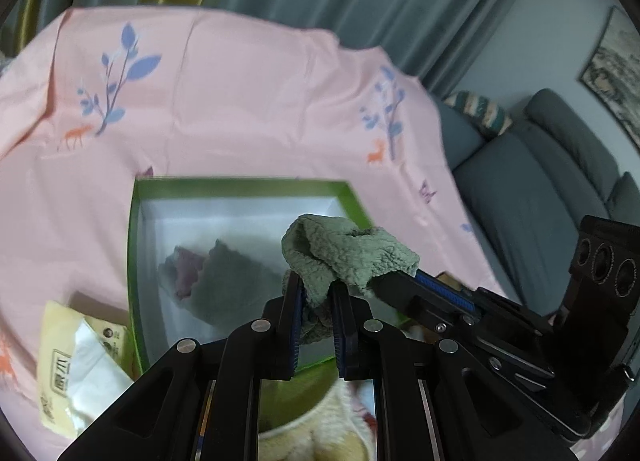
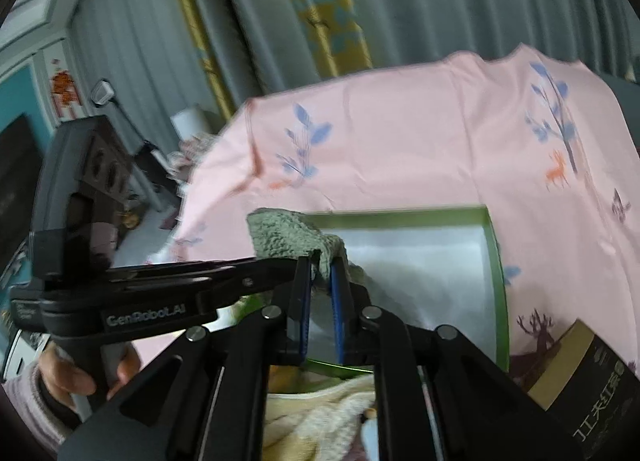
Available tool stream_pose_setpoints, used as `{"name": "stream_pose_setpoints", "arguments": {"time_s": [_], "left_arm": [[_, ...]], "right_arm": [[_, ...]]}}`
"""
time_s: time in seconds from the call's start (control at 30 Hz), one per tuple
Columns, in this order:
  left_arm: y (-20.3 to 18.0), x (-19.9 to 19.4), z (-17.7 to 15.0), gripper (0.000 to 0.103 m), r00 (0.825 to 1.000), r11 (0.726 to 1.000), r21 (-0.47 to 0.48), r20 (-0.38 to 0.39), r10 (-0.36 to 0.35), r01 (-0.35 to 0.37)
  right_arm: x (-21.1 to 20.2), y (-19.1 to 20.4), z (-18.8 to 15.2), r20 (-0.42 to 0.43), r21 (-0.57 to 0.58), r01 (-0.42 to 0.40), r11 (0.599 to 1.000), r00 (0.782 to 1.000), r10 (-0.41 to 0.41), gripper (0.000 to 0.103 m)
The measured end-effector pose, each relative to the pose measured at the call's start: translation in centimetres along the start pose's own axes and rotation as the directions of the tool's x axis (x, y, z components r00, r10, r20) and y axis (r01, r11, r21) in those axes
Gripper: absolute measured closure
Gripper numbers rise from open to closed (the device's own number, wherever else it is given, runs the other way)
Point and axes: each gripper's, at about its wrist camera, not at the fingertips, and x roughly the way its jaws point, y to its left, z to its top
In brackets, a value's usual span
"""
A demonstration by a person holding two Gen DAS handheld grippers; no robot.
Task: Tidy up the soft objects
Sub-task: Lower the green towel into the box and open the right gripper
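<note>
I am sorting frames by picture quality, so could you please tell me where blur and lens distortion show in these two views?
Left wrist view: the green cloth and left tool are sharp, the green box and the cloths inside it smeared, the pink sheet bowed by the fisheye. Right wrist view: curtains streaked, box rim curved, right tool crisp.

We read "GenRobot.AI" in pale letters on the side of the black plastic left gripper point(image 2: 310, 261), low on its body near the hand point(image 2: 72, 377) that holds it. On the black-and-gold cardboard box point(image 2: 592, 389) at the near right corner of the pink printed cloth point(image 2: 400, 149) stand gold Chinese characters, "江天红茶" as far as we can tell. The pale yellow tissue pack point(image 1: 76, 365) near the cloth's left edge bears a boxed character, too blurred to read surely.
</note>
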Motion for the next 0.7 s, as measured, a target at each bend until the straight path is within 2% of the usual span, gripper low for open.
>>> {"name": "stream_pose_setpoints", "arguments": {"time_s": [0.23,0.47,0.7], "left_arm": [[1.7,3.4,-1.3,0.091,0.996,0.999,-0.029,-0.074,0.042,-0.044],[2.5,4.3,-1.8,0.091,0.992,0.996,-0.040,-0.100,0.076,-0.081],[2.8,4.7,-2.4,0.091,0.987,0.993,-0.020,-0.114,0.117,-0.120]], "right_arm": [[3.0,-0.8,-1.5,-0.084,0.001,0.065,0.998,0.994,-0.065,0.092],[4.7,-1.0,-1.9,-0.143,-0.042,0.149,0.988,0.978,-0.154,0.092],[5.3,-1.3,-2.4,-0.170,-0.043,0.174,0.984,0.969,-0.178,0.092]]}}
